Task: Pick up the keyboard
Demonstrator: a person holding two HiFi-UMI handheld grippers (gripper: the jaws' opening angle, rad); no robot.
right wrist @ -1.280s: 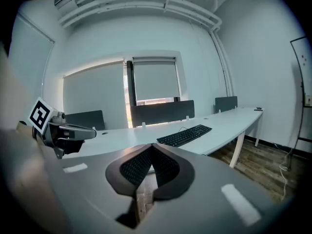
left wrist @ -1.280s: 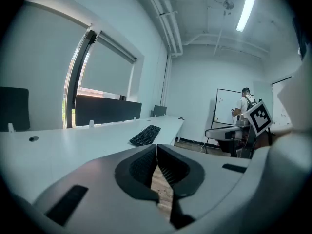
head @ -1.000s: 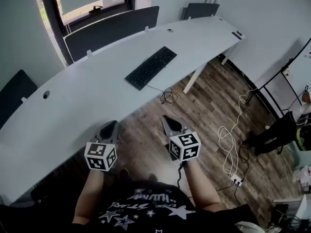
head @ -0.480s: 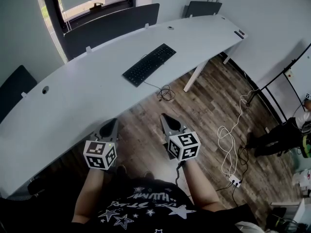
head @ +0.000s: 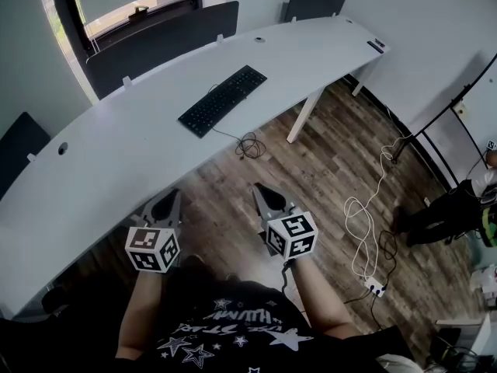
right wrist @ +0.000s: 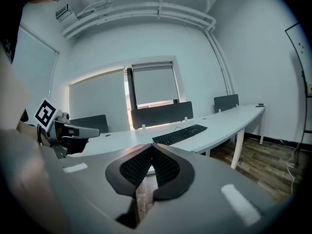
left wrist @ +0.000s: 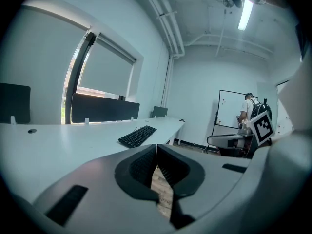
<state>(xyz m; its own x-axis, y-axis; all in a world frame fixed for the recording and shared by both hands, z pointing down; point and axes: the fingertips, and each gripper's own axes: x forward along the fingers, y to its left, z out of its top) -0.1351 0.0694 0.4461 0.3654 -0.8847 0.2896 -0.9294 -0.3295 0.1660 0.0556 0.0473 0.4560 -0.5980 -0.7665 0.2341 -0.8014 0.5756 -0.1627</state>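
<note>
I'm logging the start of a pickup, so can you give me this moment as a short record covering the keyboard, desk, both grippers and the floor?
keyboard: black, flat on the desk, untouched
desk: long, white, curved
keyboard cable: hangs off the desk's front edge in a coil
left gripper: shut, empty, well short of the keyboard
right gripper: shut, empty, over the floor
floor: wood, with a white cord and power strip at right

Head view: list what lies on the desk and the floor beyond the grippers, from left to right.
round cable hole in the white desk → black keyboard → white desk leg → white power strip on the wooden floor → person in dark clothes at the right edge
</note>
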